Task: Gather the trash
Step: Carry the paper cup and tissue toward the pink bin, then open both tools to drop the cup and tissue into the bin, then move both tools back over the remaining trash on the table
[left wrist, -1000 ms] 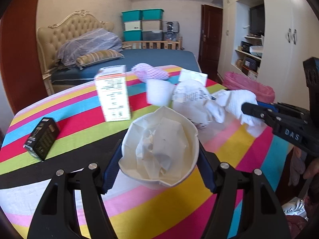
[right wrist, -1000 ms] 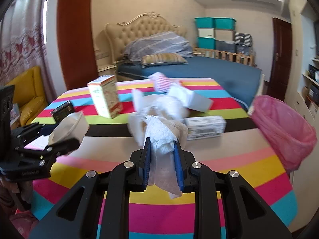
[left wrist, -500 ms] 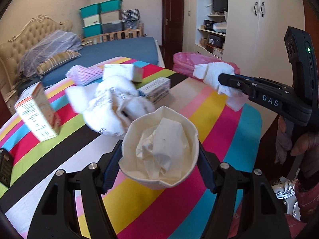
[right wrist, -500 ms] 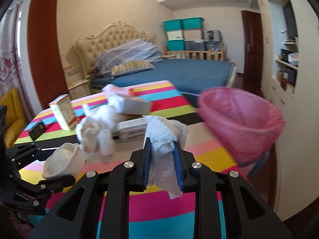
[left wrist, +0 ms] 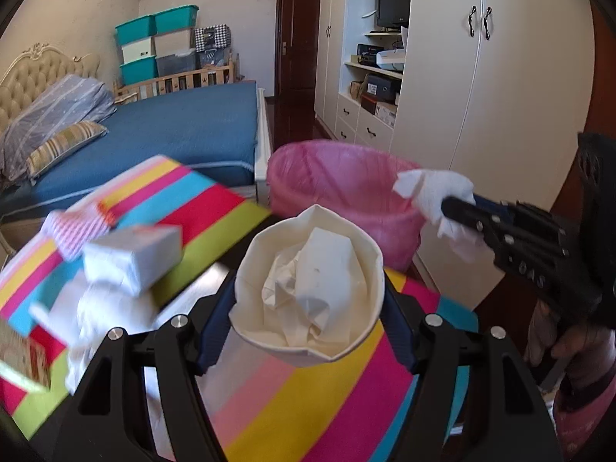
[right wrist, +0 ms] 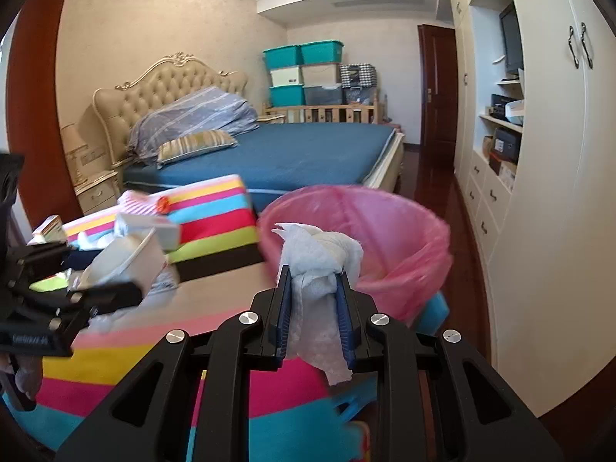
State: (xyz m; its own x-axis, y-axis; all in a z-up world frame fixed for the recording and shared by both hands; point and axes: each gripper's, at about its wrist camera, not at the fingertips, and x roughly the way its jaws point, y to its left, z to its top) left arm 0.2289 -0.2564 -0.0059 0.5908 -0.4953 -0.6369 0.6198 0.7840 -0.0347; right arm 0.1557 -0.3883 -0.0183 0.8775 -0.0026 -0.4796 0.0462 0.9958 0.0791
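My left gripper [left wrist: 308, 304] is shut on a squashed white paper cup [left wrist: 308, 288] stuffed with crumpled paper, held above the striped table's right end. My right gripper [right wrist: 313, 288] is shut on a crumpled white tissue [right wrist: 319, 254]; in the left wrist view the same tissue [left wrist: 435, 192] hangs over the near rim of the bin. The pink-lined trash bin [right wrist: 358, 238] stands just past the table's right edge, its mouth open; the bin [left wrist: 338, 188] lies straight ahead of the cup. In the right wrist view the cup [right wrist: 127, 261] shows at left.
More litter lies on the striped tablecloth [left wrist: 215, 211]: a white box [left wrist: 131, 258], crumpled white paper [left wrist: 100, 315], a pink mesh wrap [left wrist: 73, 227] and a carton [left wrist: 19, 354]. A bed [right wrist: 292, 154] stands behind, white wardrobes [left wrist: 500, 96] to the right.
Both grippers have swung right along the table, each keeping its load. The bin has come from the right edge to the middle of both views; the tissue now hangs at its rim.
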